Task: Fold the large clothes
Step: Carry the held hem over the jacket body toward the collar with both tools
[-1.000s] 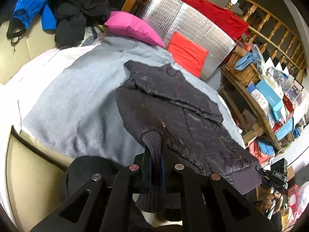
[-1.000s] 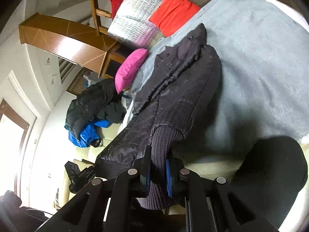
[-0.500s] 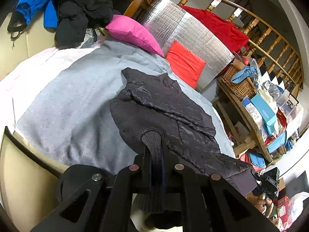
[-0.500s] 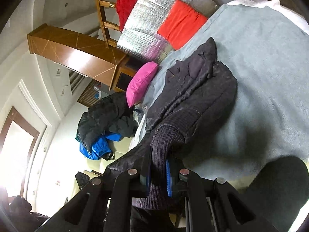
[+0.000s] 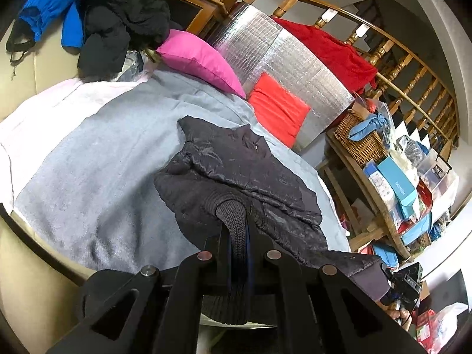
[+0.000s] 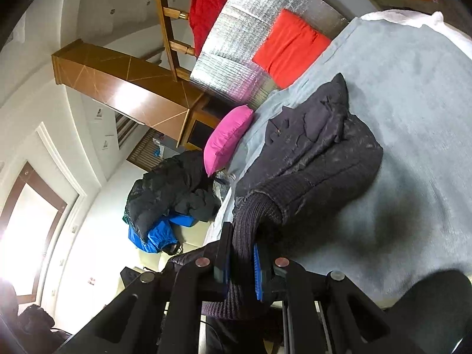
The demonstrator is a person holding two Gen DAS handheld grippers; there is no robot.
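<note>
A dark quilted jacket (image 5: 242, 171) lies bunched on a grey blanket (image 5: 97, 159) on a bed; it also shows in the right wrist view (image 6: 318, 153). My left gripper (image 5: 237, 236) is shut on one ribbed knit cuff (image 5: 233, 215) of the jacket. My right gripper (image 6: 240, 244) is shut on the other ribbed cuff (image 6: 250, 212), near the blanket (image 6: 413, 118). Both cuffs are held up off the bed at its near edge. The right gripper also shows at the lower right of the left wrist view (image 5: 404, 280), at the jacket's hem.
A pink pillow (image 5: 200, 59), a red cushion (image 5: 277, 106) and a silver foil mat (image 5: 283, 56) stand at the bed's far end. Dark and blue clothes (image 5: 97, 8) are piled at far left. A cluttered wooden shelf (image 5: 392, 177) stands right of the bed.
Both grippers have moved forward over the bed with the cuffs. The jacket has bunched up and now covers less of the blanket.
</note>
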